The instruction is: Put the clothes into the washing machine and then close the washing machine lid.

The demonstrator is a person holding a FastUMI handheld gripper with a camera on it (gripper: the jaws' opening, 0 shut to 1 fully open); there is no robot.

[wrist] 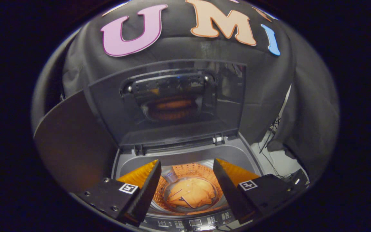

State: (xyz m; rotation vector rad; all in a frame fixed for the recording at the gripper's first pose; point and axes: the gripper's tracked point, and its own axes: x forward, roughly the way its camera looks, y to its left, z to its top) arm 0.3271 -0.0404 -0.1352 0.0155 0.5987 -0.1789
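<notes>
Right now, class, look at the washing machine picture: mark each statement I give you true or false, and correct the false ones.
1. The lid stands open. True.
2. The drum holds no clothes. False: a garment lies at its bottom.
3. The tongs are open and hold nothing. True.
4. The tongs grip the lid's edge. False: they hang above the drum, apart from the lid.
5. The control panel lies on the near side of the drum, below the tongs. True.
</notes>
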